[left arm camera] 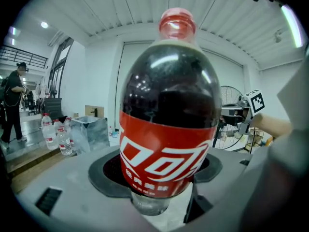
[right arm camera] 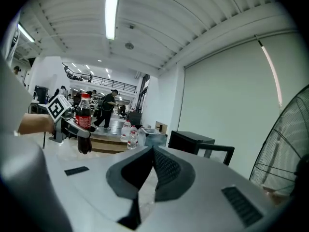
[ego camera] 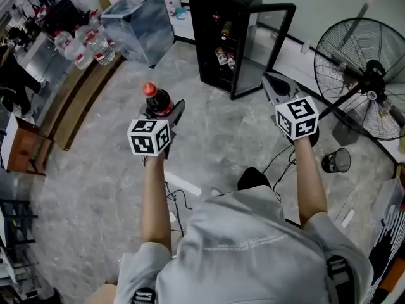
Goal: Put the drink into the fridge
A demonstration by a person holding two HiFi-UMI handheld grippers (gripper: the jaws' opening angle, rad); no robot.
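A cola bottle with a red cap and red label stands upright in my left gripper, whose jaws are shut on its lower body. In the left gripper view the cola bottle fills the middle of the picture. The black fridge stands ahead with its glass door swung open to the right and a few drinks on its shelves. My right gripper is held near the door's lower edge, jaws shut with nothing between them. From the right gripper view the cola bottle and the fridge both show.
A standing fan and a small black mesh cup are at the right. A metal bin and several water bottles on a wooden step lie left of the fridge. Cables run over the floor.
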